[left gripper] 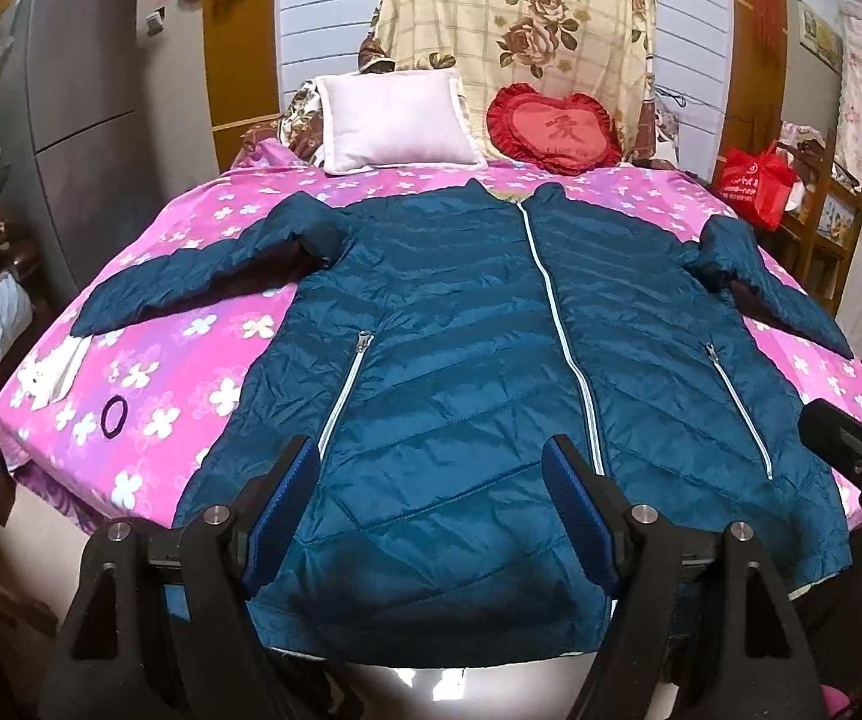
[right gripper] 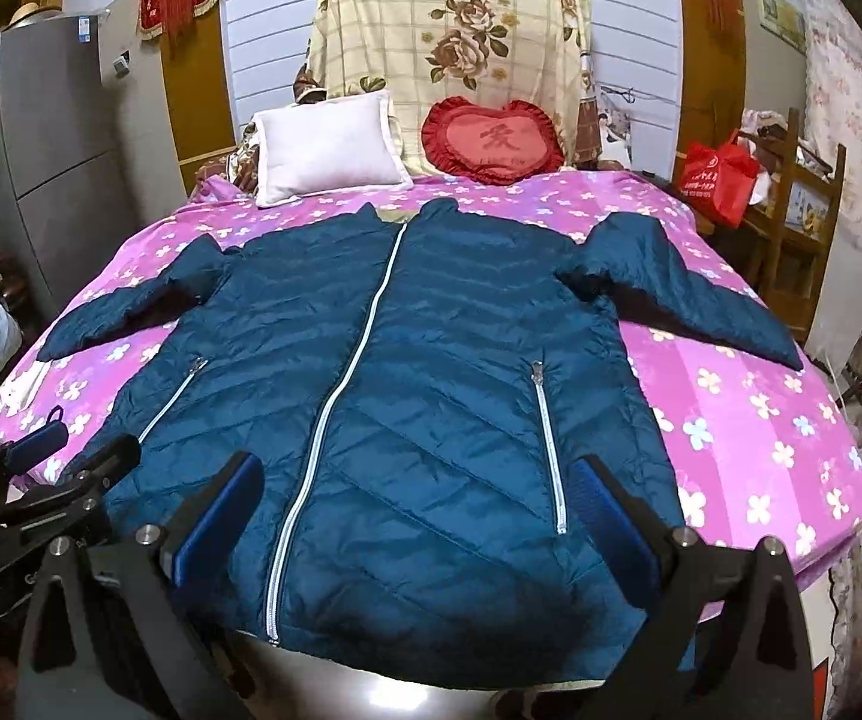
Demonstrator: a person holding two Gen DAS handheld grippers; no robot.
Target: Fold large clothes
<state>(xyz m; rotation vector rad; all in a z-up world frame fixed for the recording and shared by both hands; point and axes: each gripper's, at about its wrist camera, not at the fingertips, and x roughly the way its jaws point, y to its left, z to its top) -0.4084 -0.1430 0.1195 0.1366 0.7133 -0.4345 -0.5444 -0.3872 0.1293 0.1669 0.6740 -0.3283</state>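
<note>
A large teal quilted jacket [left gripper: 460, 348] lies flat and zipped, front up, on a bed with a pink flowered sheet [left gripper: 179, 360]. Both sleeves spread outward; the hem hangs over the near edge. My left gripper [left gripper: 433, 462] is open and empty, hovering over the hem's left half. My right gripper [right gripper: 419, 480] is open and empty over the jacket [right gripper: 407, 360], above the hem's right half. The right gripper also shows at the right edge of the left wrist view [left gripper: 850, 450], and the left gripper at the left edge of the right wrist view [right gripper: 59, 468].
A white pillow [left gripper: 398, 120] and a red heart cushion [left gripper: 553, 132] lie at the bed's head. A black hair tie [left gripper: 114, 416] and a white cloth [left gripper: 50, 375] lie on the sheet at left. A grey fridge [left gripper: 83, 108] stands left; a red bag [left gripper: 754, 183] sits on a wooden chair right.
</note>
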